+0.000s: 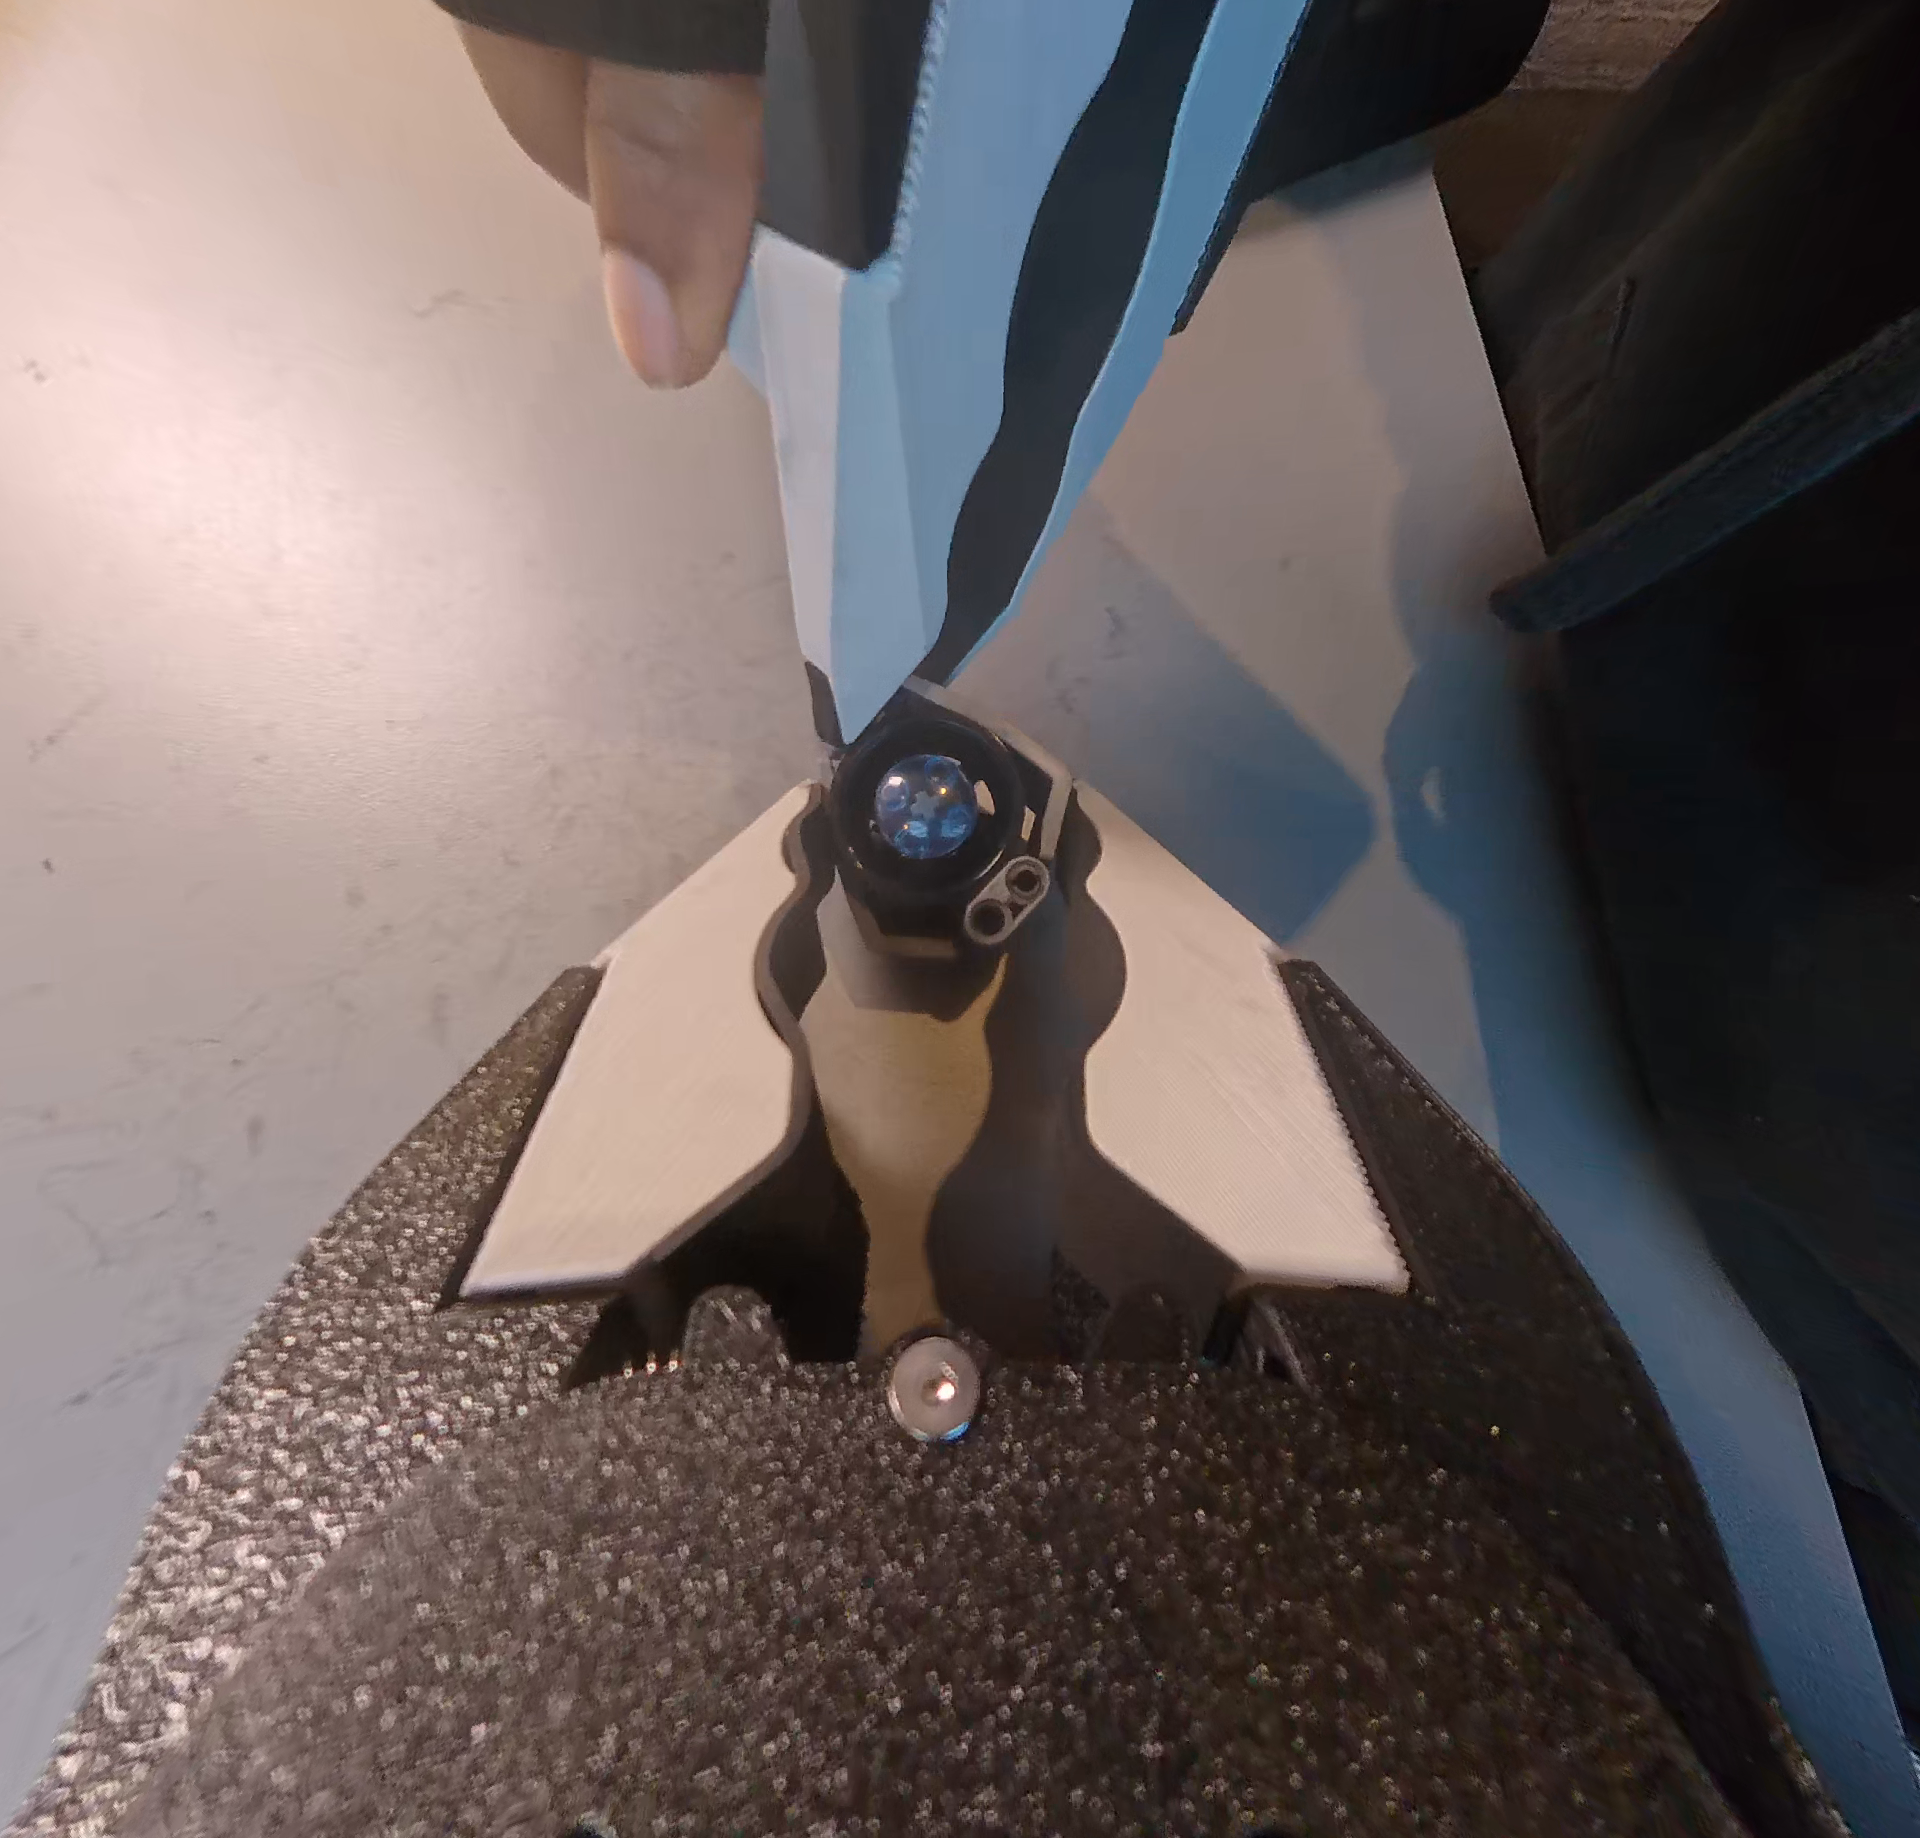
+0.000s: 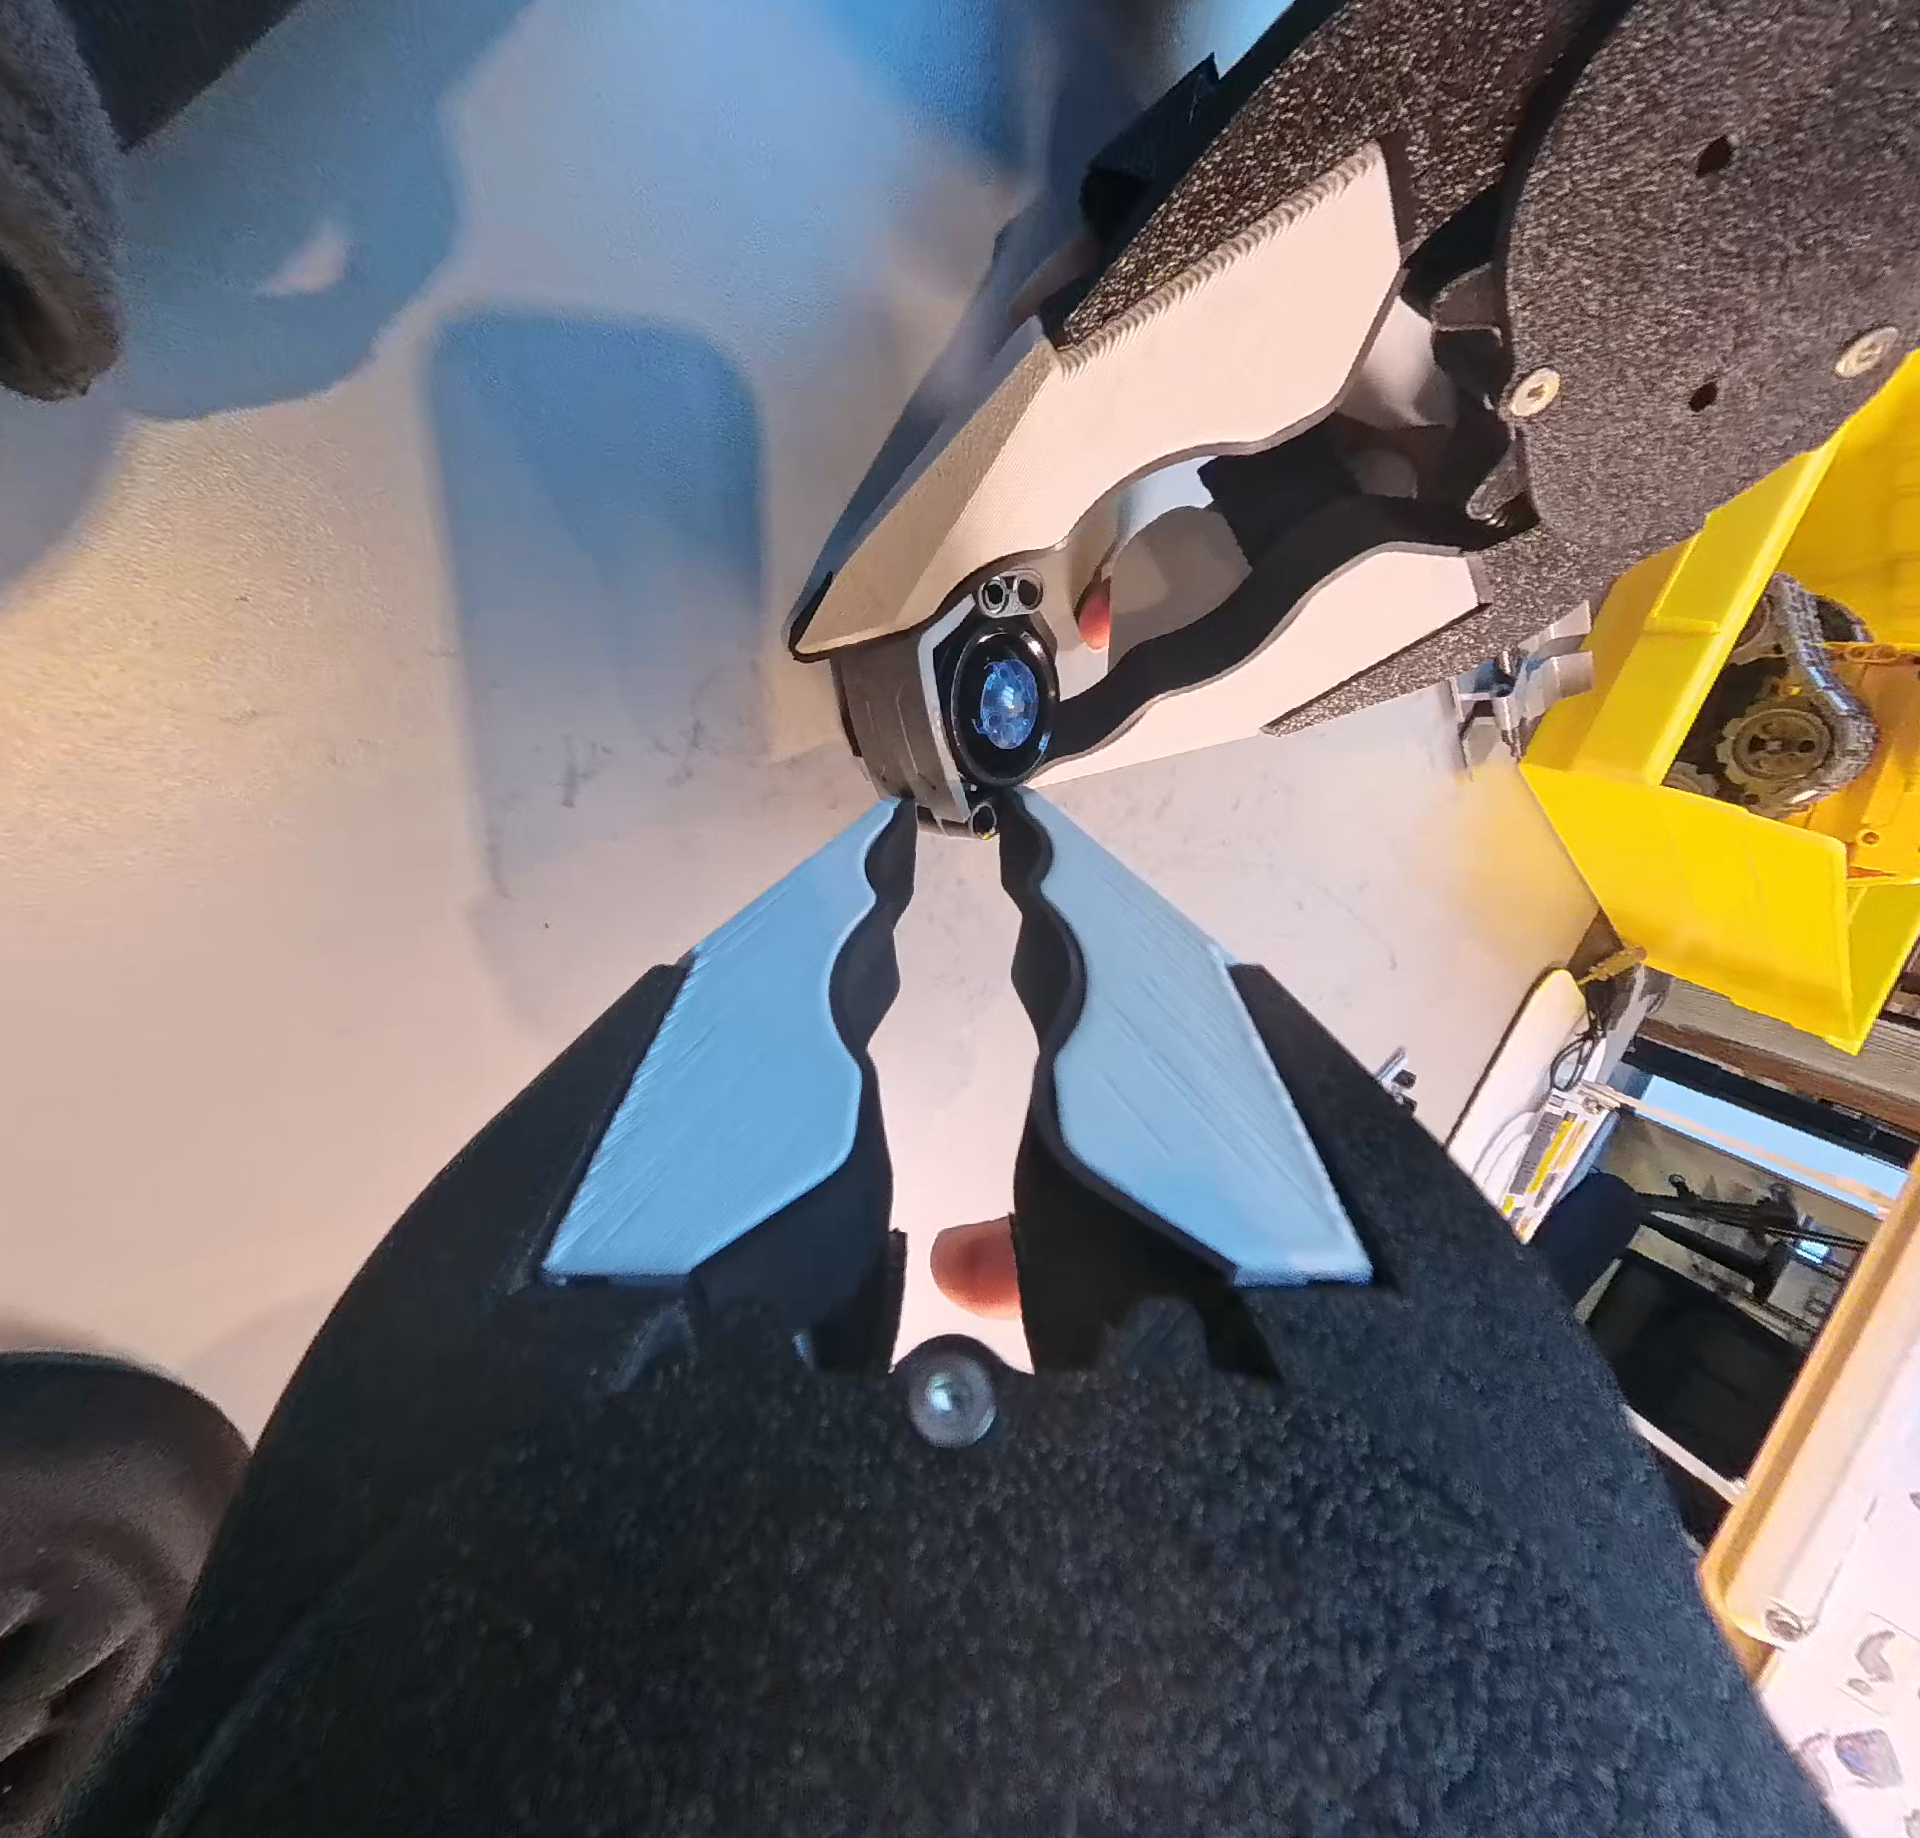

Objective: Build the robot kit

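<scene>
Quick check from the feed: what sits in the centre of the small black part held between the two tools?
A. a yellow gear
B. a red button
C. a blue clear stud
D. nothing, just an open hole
C: both views show a blue clear stud in the middle of the black part, which the left tool grips.

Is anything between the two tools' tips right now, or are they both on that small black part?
Only the small black part with the blue centre lies between them. Left tool clamps it; right tool touches its lower edge. Right wrist view shows this best.
</scene>
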Available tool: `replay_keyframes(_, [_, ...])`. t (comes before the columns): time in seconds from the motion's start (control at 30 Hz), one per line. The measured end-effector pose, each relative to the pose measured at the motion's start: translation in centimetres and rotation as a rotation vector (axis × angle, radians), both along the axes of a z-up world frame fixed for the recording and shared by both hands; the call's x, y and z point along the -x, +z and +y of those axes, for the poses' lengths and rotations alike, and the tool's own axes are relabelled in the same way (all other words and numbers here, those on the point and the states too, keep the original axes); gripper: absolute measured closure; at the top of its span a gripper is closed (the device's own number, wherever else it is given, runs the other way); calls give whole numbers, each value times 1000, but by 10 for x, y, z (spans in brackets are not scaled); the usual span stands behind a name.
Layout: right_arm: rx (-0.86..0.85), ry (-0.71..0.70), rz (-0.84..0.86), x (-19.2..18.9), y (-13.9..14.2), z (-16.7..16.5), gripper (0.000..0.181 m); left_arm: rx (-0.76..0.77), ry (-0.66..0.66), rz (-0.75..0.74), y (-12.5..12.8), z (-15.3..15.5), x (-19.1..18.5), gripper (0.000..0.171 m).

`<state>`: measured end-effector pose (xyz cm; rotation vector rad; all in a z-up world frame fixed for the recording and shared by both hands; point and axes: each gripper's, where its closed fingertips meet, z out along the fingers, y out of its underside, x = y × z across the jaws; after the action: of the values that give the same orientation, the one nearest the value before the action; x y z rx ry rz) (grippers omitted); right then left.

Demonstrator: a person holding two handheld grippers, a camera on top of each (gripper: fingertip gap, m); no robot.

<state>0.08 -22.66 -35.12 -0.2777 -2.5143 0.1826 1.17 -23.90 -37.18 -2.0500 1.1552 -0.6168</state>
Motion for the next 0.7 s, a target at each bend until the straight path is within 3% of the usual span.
replay_keyframes(0.7, [15, 18, -42, 1, 0, -3, 168, -39, -20, 28, -1, -2, 0, 129])
